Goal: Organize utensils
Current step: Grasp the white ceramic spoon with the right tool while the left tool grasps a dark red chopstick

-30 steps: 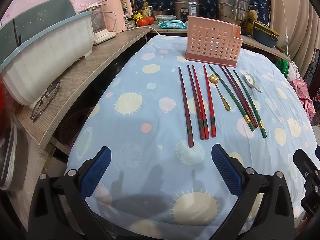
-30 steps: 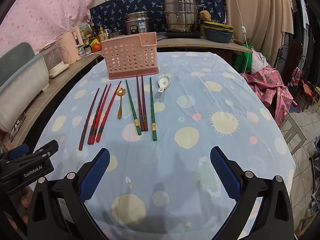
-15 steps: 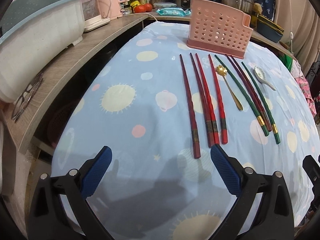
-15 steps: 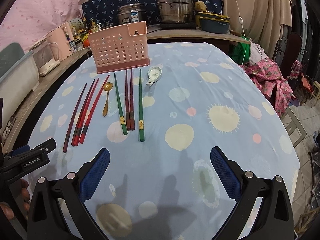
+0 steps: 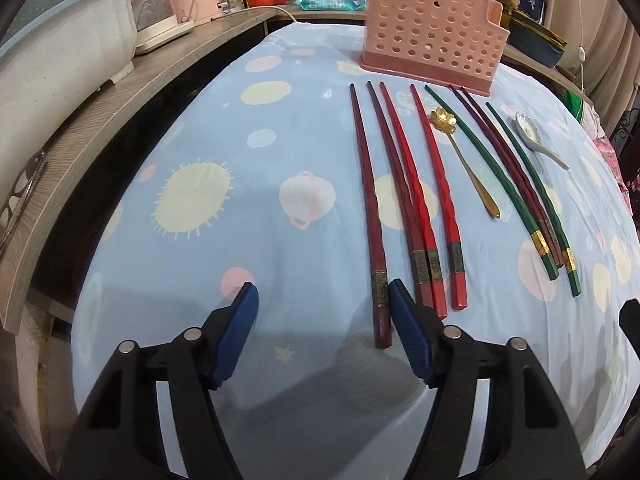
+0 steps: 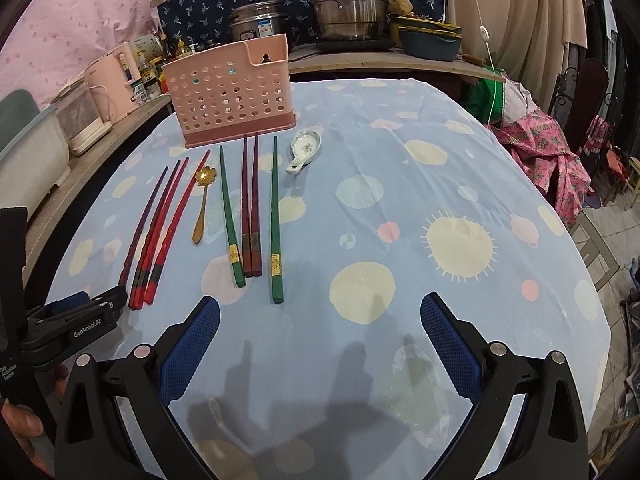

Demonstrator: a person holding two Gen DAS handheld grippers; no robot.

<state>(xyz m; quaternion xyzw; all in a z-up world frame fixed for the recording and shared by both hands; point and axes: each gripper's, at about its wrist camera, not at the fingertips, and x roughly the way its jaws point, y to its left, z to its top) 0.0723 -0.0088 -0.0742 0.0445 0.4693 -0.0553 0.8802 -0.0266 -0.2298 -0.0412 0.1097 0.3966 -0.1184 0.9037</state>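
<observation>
Below the pink utensil holder (image 5: 430, 36), the left gripper (image 5: 324, 316) was spread apart at the butt end of the leftmost dark red chopstick (image 5: 366, 184), nothing clamped. The right gripper (image 6: 320, 332) hung wide apart, near the green chopstick (image 6: 275, 216).

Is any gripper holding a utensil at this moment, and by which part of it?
Nothing is held. Both the left gripper and right gripper are open; the leftmost dark red chopstick lies on the table.

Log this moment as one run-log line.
left gripper: open, at leftmost dark red chopstick | right gripper: open, idle | pink holder: empty
</observation>
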